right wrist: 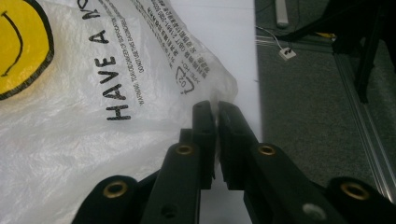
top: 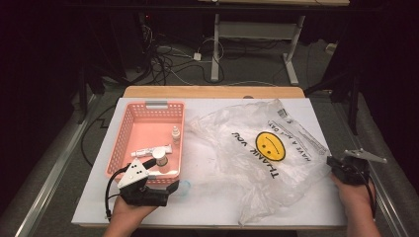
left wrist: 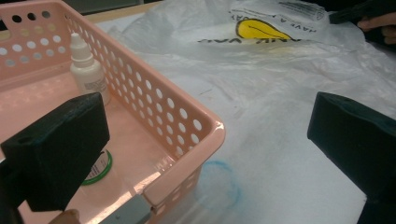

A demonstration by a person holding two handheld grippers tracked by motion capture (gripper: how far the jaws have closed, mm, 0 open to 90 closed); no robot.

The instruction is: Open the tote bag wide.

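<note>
You look down from above the white table (top: 207, 207), while both gripper views sit close, sharing the crinkled clear plastic bag (top: 257, 148).

A thin, see-through plastic bag (top: 257, 148) is lying flat and crumpled on the white tabletop (top: 207, 202), just to the right of a pink basket (top: 123, 131). It is showing a yellow smiley face with black lettering around it, reading upside down in the high view. Its right-hand edge is sitting pinched between the closed jaws of the right hand-held gripper (right wrist: 217, 109), the film wrinkling there.
</note>
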